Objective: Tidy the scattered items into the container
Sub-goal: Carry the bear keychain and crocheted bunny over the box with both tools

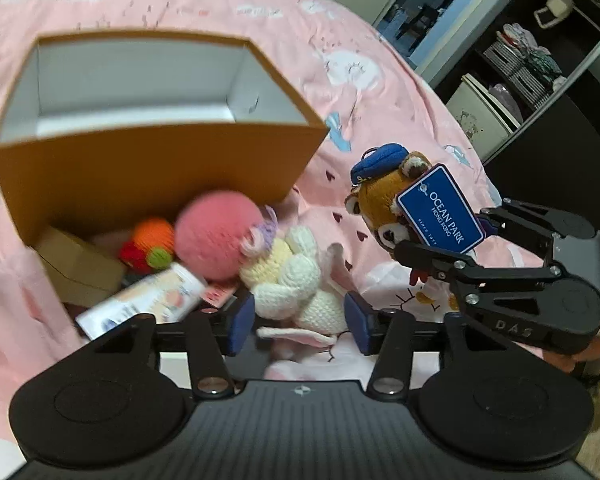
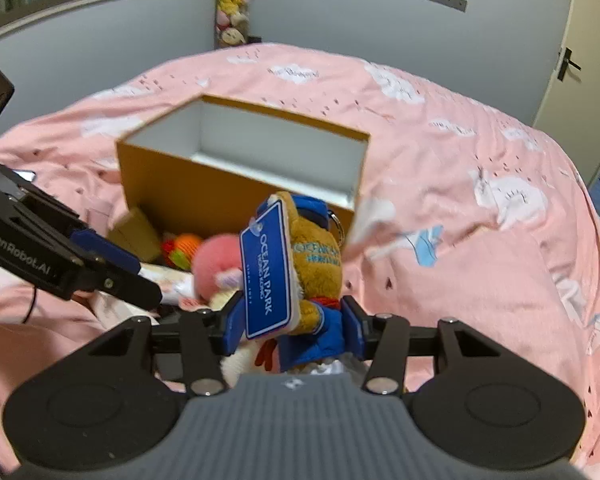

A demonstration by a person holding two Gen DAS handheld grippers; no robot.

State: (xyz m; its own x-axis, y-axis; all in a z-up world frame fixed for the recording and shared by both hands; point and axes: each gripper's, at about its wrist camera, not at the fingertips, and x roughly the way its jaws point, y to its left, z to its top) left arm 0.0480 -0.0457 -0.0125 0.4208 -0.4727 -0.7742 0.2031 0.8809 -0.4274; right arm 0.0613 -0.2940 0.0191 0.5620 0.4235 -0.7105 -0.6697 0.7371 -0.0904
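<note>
On pink bed [image 2: 480, 152], orange box [image 2: 236, 184] stands open-side up. Right gripper [image 2: 286, 330] jaws closed on brown plush toy [image 2: 316, 264], held upright in air near box front, long axis vertical, blue cap [image 1: 376, 160] on top, blue tag [image 2: 266, 276] hanging. Left gripper [image 1: 300, 318] jaws spread wide, both sides of crochet doll [image 1: 268, 252]; doll lies on bed, pink head toward box.

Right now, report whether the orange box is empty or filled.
Empty as far as visible: the orange box shows only bare white inner walls and floor; its near floor is hidden.
</note>
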